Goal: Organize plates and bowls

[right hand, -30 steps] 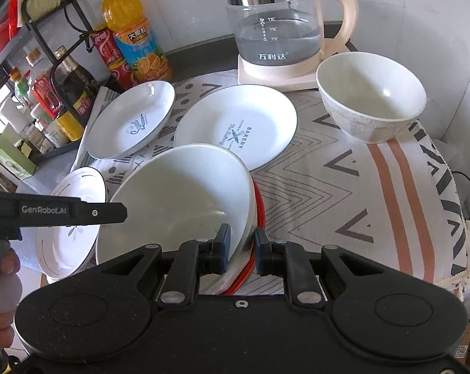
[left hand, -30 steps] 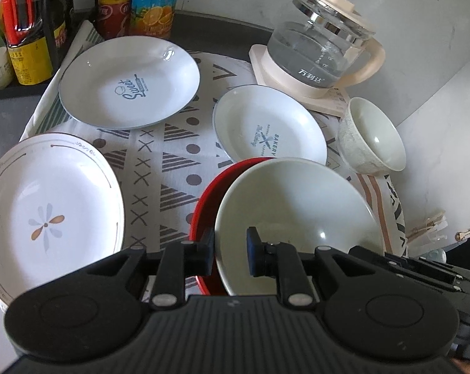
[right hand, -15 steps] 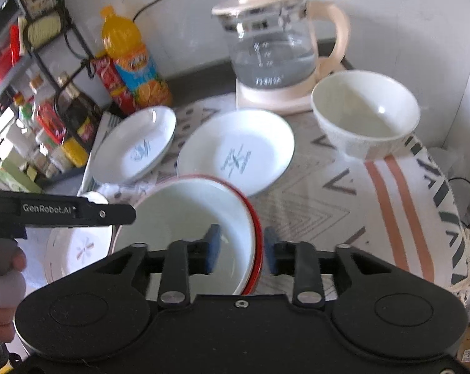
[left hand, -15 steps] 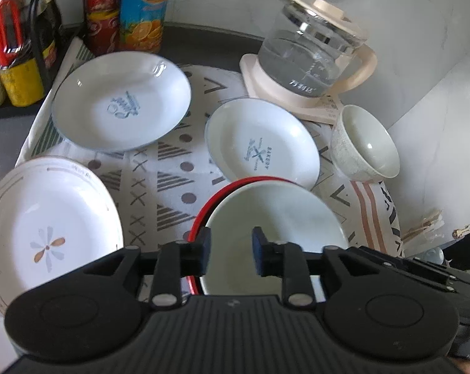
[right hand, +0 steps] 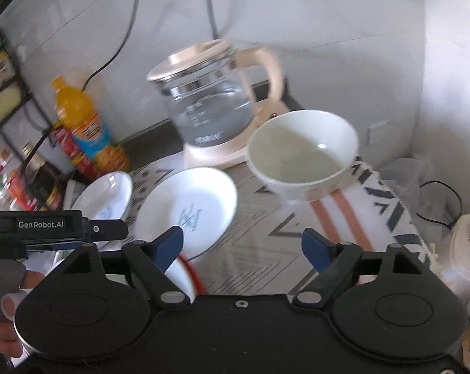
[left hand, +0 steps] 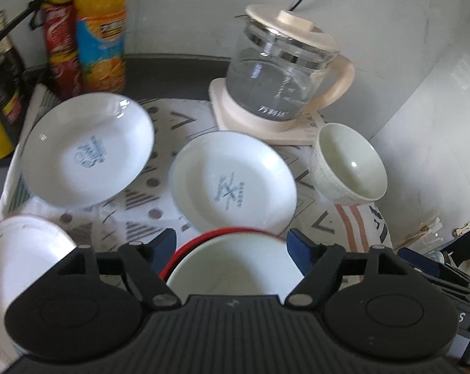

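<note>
Since the earlier frame both grippers have let go: the left gripper [left hand: 232,243] and right gripper [right hand: 242,244] are opening, gripping nothing. The white bowl [left hand: 235,265] sits nested in the red-rimmed bowl [left hand: 185,249] on the cloth [left hand: 356,227]; that stacking step looks complete.

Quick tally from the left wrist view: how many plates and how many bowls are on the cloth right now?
Plates: 3 – script-logo plate, crossed-logo plate, left-edge plate.
Bowls: 3 – speckled bowl, white bowl nested in red bowl.
Total: 6
</note>
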{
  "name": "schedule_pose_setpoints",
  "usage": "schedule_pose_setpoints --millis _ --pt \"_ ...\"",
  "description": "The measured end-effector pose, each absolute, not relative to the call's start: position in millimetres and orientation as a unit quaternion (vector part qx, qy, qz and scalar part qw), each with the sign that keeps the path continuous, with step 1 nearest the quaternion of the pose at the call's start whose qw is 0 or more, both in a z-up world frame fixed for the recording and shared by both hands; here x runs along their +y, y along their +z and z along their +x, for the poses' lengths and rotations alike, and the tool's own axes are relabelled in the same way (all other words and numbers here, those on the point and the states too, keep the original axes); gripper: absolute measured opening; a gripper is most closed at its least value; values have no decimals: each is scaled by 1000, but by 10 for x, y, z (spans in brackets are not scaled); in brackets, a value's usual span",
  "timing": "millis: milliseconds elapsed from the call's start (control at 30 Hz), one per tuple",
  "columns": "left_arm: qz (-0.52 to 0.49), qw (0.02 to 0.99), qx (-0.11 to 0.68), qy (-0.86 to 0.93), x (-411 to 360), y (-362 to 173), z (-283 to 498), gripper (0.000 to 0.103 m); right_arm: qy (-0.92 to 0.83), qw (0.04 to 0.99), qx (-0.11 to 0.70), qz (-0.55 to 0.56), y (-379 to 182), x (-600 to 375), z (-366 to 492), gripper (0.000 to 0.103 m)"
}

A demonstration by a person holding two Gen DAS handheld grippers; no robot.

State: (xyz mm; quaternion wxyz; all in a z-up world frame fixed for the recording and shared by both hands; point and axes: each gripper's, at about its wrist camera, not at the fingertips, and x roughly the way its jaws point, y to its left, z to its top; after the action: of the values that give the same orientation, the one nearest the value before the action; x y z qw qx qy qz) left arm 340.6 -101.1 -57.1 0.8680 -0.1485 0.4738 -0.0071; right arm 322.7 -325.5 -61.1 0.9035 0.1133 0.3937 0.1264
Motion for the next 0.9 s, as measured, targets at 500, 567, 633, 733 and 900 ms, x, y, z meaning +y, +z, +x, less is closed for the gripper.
schedule_pose_setpoints --millis 500,567,633,733,900 --pt "-129 860 488 -74 -1496 -771 4133 77 35 906 388 163 -821 -3728 3617 85" --pt "-124 859 490 -80 -1584 -802 4233 77 27 904 391 170 -841 -3776 3670 85" --pt "-121 858 492 -83 -1664 -832 4323 77 22 903 394 173 -858 -3804 3728 85" --pt "-119 856 495 -87 -1758 -867 4441 77 15 901 397 175 -887 -3842 3826 84" --pt "-111 855 496 -100 -1877 -930 4631 77 4 898 400 183 -948 -3887 3994 81"
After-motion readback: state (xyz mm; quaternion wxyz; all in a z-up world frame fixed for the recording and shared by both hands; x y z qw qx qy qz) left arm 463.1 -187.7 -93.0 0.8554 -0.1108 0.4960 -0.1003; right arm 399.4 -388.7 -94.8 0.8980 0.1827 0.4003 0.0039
